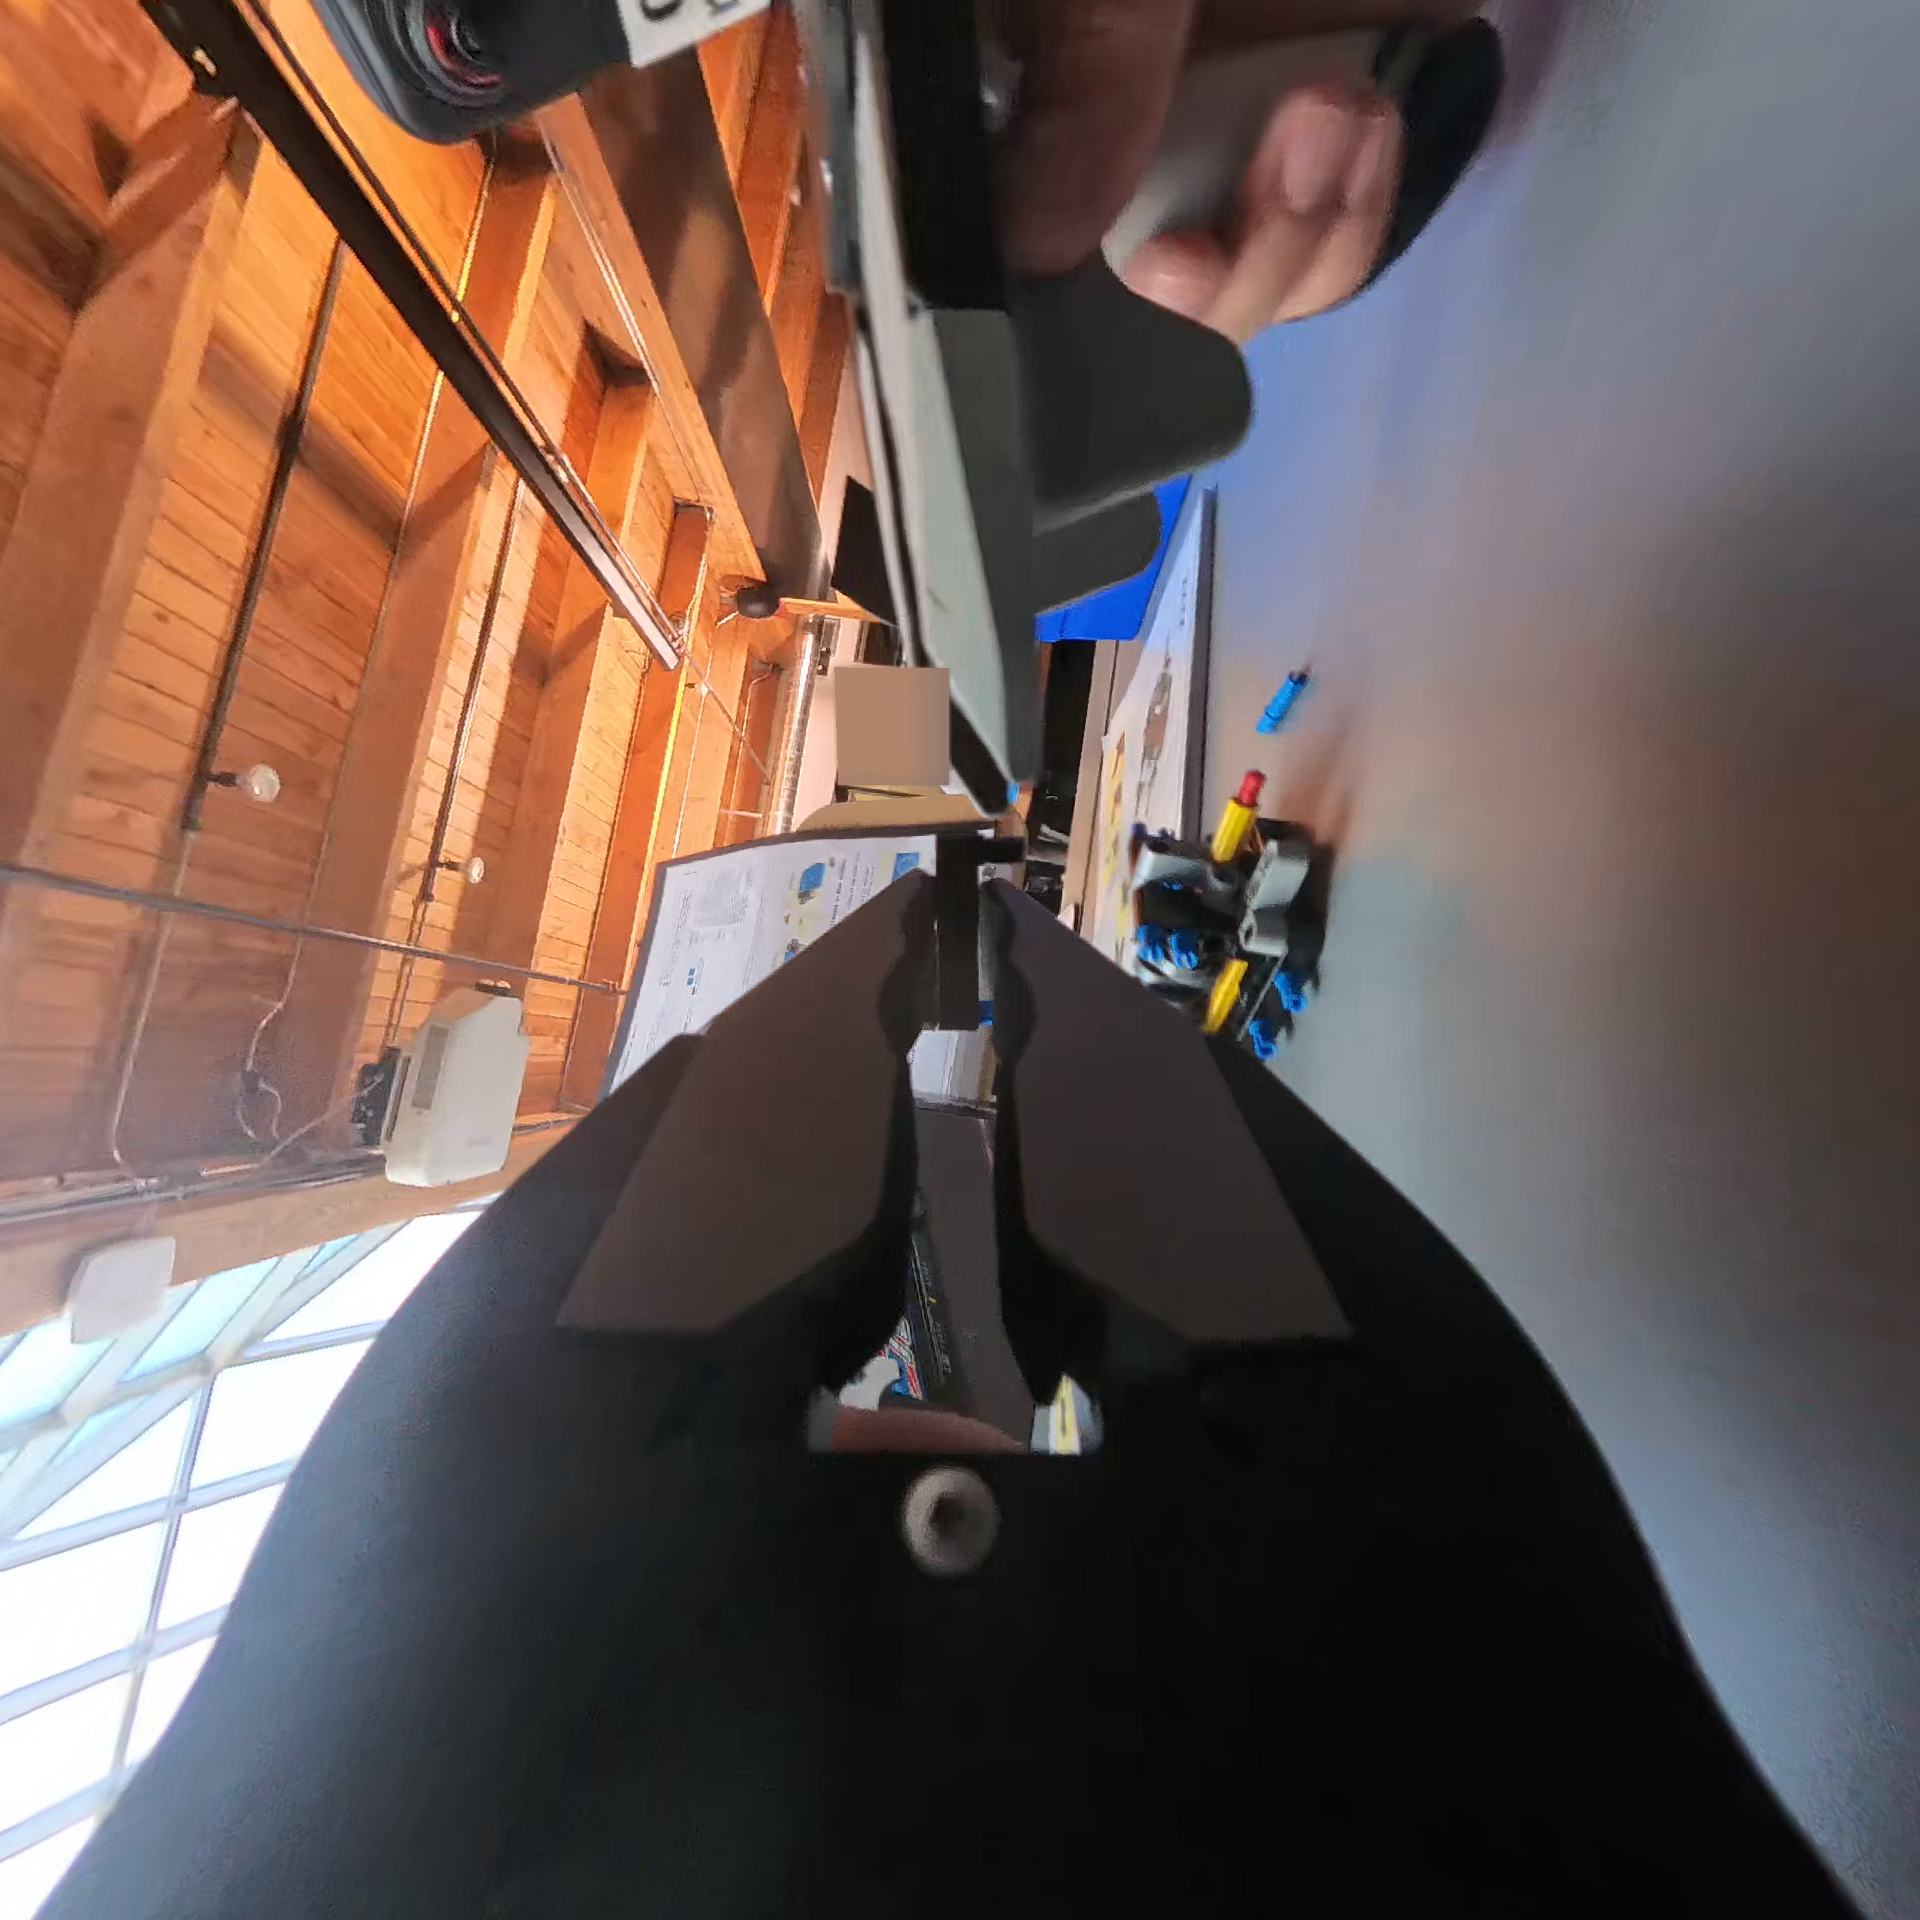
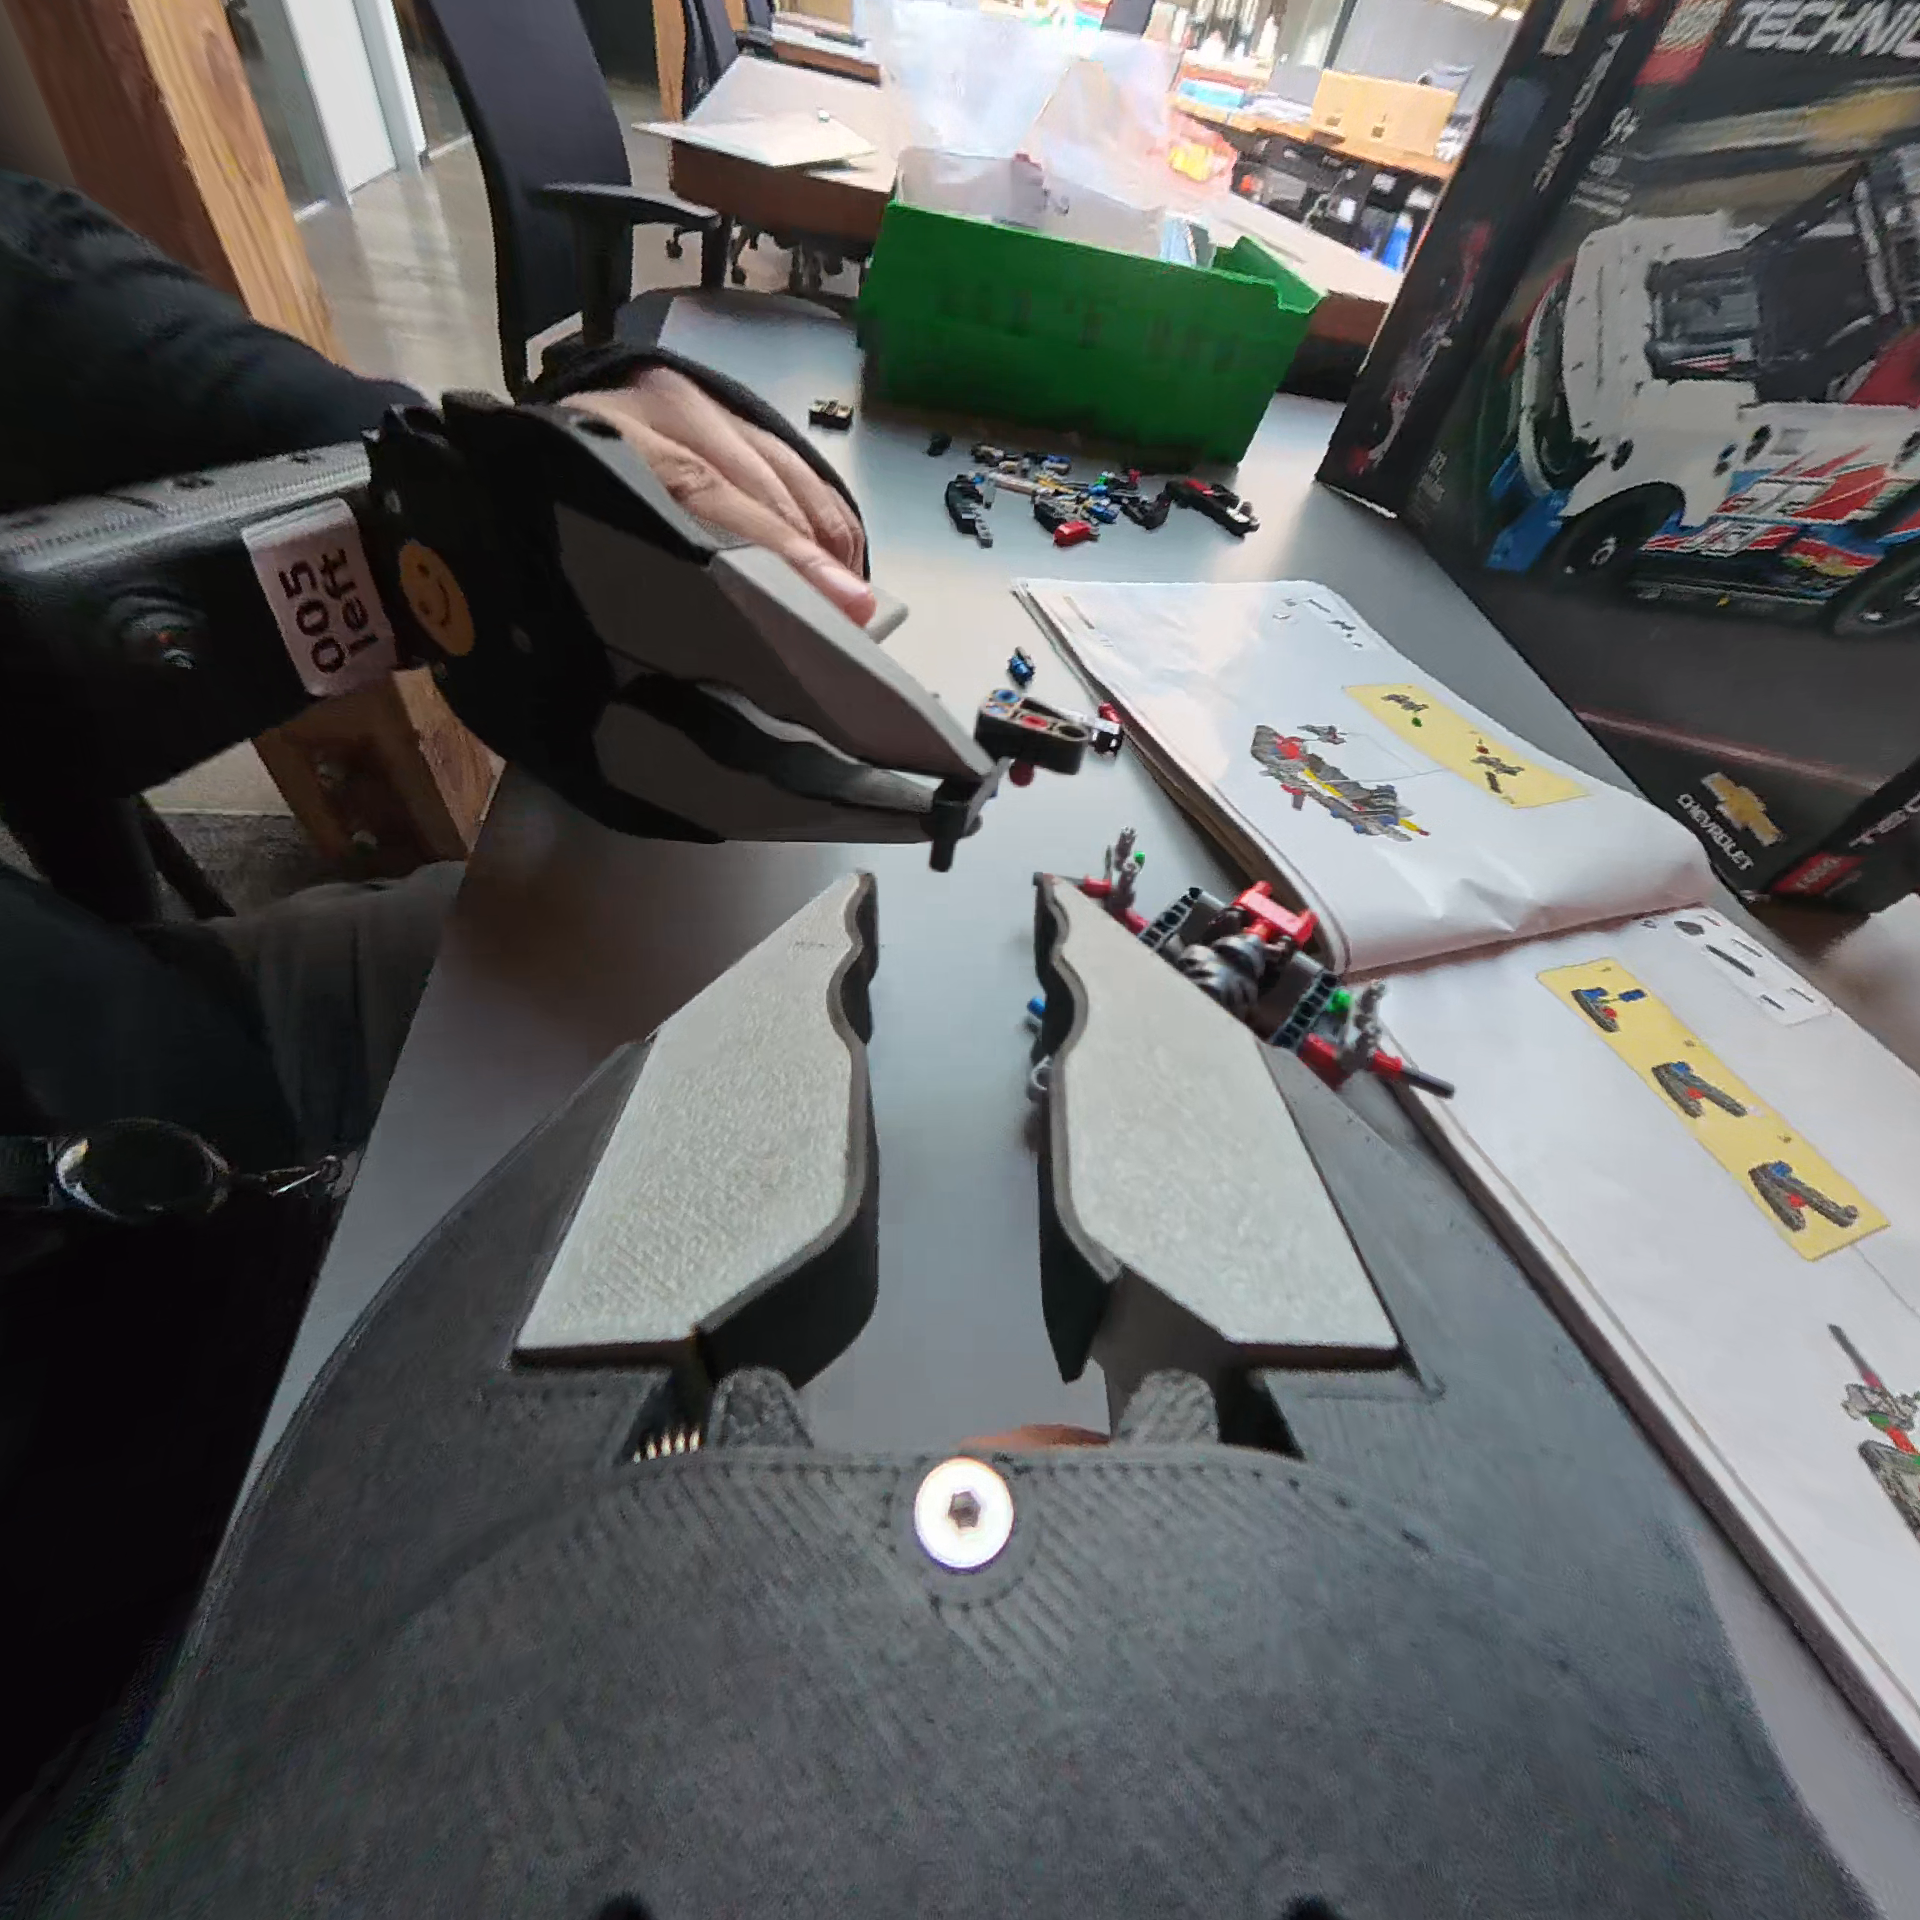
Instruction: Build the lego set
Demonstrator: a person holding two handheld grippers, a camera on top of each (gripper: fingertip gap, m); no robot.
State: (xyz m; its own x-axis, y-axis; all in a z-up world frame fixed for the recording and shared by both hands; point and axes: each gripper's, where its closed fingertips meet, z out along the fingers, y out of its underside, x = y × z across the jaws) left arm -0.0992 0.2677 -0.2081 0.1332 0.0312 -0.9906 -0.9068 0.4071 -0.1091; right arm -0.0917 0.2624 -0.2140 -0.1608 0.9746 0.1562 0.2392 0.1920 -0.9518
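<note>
Right gripper (image 2: 956,935) sat nearest the lens in the right wrist view: two grey textured fingers (image 2: 727,1122) spread apart with a clear gap, nothing between them, hovering over the dark matte tabletop (image 2: 582,977). Just past its right finger lay the partly built lego assembly (image 2: 1257,956), black and grey beams with red, green and blue pins, touching the near edge of the open white instruction booklet (image 2: 1403,769).

Left gripper (image 2: 971,784) came in from the left, off the table, tilted, a person's hand (image 2: 748,488) on its housing. Its jaws were pinched nearly together on a small black angled lego piece (image 2: 961,816); another short black beam with red and blue pins (image 2: 1034,732) sat right at the tip, could not tell whether it was joined to the held piece. Left wrist view confirmed it: dark fingers close together with the black piece (image 1: 958,935) clamped at the tips; view rolled sideways, assembly (image 1: 1226,925) visible on the table at right, a loose blue pin (image 1: 1283,701) beyond it.

Farther back: scattered loose lego parts (image 2: 1081,499), green plastic bin (image 2: 1070,332) behind them, printed lego set box (image 2: 1662,395) standing at far right, black office chair (image 2: 551,177) at far left
</note>
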